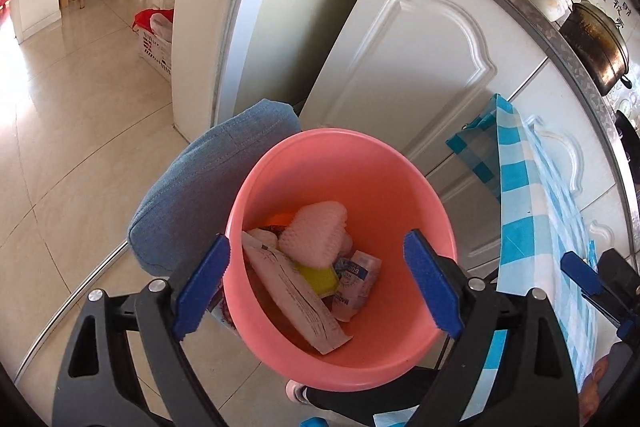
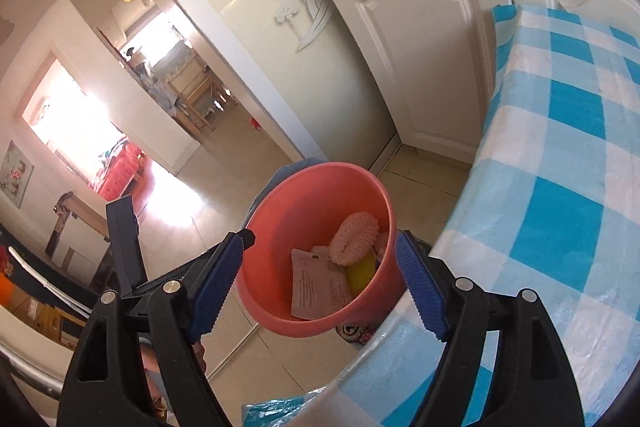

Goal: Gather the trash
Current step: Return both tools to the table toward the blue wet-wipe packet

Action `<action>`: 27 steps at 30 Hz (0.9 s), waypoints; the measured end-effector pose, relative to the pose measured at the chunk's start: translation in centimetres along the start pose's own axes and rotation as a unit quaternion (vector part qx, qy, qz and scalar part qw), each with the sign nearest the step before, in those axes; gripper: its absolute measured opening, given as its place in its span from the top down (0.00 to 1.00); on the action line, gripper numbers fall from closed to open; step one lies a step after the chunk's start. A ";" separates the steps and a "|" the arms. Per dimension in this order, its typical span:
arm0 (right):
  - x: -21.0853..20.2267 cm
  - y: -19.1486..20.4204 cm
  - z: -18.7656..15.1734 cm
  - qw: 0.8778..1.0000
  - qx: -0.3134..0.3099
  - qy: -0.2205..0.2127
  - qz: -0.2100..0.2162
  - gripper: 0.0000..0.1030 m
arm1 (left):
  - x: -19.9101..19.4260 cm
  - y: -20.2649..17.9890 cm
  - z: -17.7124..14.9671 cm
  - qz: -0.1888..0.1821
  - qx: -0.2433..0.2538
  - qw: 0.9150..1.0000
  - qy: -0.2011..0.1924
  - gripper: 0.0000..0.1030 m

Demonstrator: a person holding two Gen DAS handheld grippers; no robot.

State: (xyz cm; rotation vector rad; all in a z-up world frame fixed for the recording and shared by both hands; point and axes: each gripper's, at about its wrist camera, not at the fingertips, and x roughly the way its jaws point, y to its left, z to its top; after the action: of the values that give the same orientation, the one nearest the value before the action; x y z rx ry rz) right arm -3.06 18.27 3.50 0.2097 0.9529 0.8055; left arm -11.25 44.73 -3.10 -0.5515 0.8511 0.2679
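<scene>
From your left wrist, the pink bucket stood on the floor beside a blue denim cushion and held the trash: a white foam net, a flat printed paper packet, something yellow and a small blue-and-white carton. Your left gripper had its fingers spread wide with nothing between the pads, the bucket's mouth showing in the gap.

From your right wrist, the same bucket sat by the edge of the blue-checked tablecloth, with the foam net, the packet and the yellow piece inside. Your right gripper was also spread and empty, above the bucket.
</scene>
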 end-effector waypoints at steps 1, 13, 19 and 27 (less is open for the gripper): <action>-0.6 -0.4 -0.1 1.000 0.005 -0.009 -0.002 0.23 | -0.1 -0.1 0.0 0.000 0.000 1.000 0.001 0.13; -6.7 -4.9 -0.6 0.994 0.058 -0.092 -0.010 0.23 | -1.8 -3.6 -0.9 -0.022 0.034 0.999 -0.005 0.13; -7.8 -6.4 -0.9 0.992 0.068 -0.108 -0.022 0.23 | -2.6 -6.4 -1.6 -0.039 0.058 0.998 -0.007 0.13; -9.8 -8.3 -1.4 0.987 0.079 -0.130 -0.039 0.23 | -3.2 -9.9 -2.2 -0.048 0.087 0.995 -0.003 0.13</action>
State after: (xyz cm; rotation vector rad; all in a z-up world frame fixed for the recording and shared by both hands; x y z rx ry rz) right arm -2.99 5.42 4.89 0.4042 0.7725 0.6131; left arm -10.40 35.27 1.65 -0.4270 0.8308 0.1055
